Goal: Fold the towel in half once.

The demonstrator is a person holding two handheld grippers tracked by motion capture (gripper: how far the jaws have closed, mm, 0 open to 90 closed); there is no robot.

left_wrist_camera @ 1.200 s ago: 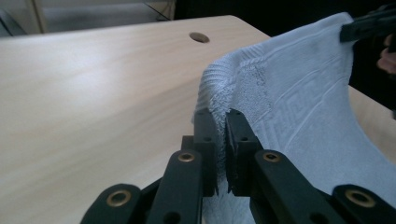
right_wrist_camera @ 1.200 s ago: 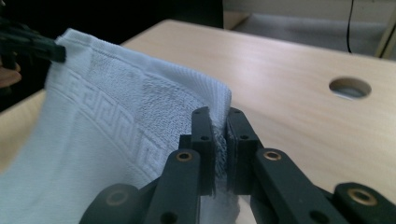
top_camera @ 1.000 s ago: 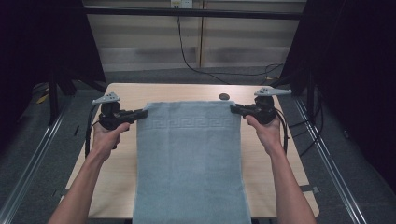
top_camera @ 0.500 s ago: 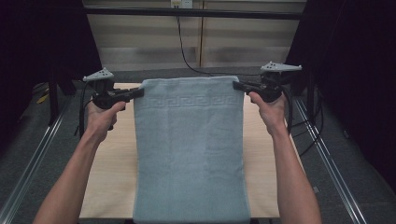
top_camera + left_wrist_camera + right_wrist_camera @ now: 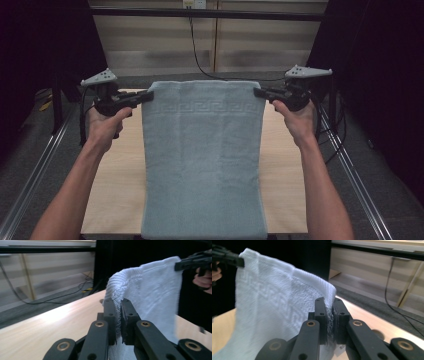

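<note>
Pinching the pale blue towel (image 5: pixel 202 160) at both top corners: left tongs (image 5: pixel 148 95) pressed tight on the left corner, right tongs (image 5: pixel 258 92) clamped on the right one. Stretching the top hem taut between the two, raised above the worktop (image 5: pixel 117 185). Hanging down from there across the middle of the worktop and spilling over its near edge. Showing terry bunched between the closed jaws in both gripper views, patterned band running just below the hem.
</note>
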